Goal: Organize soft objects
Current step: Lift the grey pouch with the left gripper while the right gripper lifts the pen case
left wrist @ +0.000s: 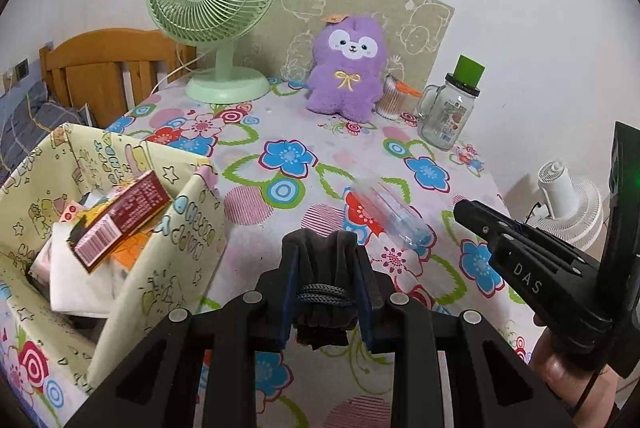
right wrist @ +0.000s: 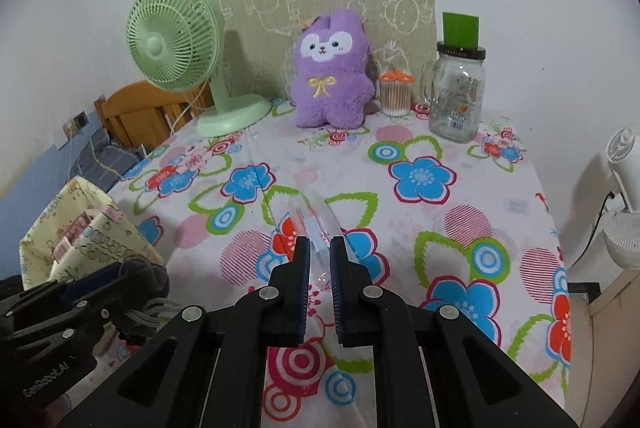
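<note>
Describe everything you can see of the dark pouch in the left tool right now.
The dark drawstring pouch is charcoal, soft, velvety-looking fabric, bunched and wrinkled. A braided dark cord wraps its gathered neck. The left tool is shut on it, blue pads pressing both sides, holding it clear of the floral tablecloth. It hangs beside the yellow fabric bin, not touching it.

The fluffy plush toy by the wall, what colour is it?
Purple, with a white face and yellow bow: the fluffy plush toy shows best in the right wrist view.
</note>
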Demonstrator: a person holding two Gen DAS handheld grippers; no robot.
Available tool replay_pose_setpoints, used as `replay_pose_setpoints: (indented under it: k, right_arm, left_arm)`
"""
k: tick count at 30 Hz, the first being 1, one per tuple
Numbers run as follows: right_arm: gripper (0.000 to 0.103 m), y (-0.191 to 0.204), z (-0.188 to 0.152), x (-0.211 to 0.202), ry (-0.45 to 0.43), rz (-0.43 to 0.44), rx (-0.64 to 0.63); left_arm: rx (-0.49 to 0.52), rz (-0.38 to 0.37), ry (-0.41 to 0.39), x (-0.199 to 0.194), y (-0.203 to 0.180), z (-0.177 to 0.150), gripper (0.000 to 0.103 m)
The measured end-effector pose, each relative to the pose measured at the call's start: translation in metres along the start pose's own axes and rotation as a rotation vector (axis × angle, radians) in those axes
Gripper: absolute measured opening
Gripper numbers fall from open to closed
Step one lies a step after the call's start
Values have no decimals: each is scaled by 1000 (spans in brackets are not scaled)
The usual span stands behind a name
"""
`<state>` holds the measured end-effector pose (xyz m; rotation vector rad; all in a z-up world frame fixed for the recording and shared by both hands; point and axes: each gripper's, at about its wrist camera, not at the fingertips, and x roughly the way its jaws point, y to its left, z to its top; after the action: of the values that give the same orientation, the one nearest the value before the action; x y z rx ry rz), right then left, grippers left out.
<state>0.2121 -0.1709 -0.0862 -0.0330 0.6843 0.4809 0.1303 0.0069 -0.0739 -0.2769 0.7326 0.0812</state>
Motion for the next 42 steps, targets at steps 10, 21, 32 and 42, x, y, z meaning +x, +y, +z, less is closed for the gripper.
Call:
replay_pose_setpoints:
  k: [10,21,32,42]
  right_arm:
    - [38,10,1,41,110,0,-121]
    - [74,-1,-5,76,134,-20,-120]
    - [28,-8,-5,82,167,-15,-54]
    - [28,8,14,32,52,8,-25]
  left_arm:
    - [6,10,7,-1,2,-3,25]
    - [21,8,21,5,-1,-5,25]
    - [3,3,9,1,5,-2,26]
    - [-5,-21,-32,-24,13,6,26]
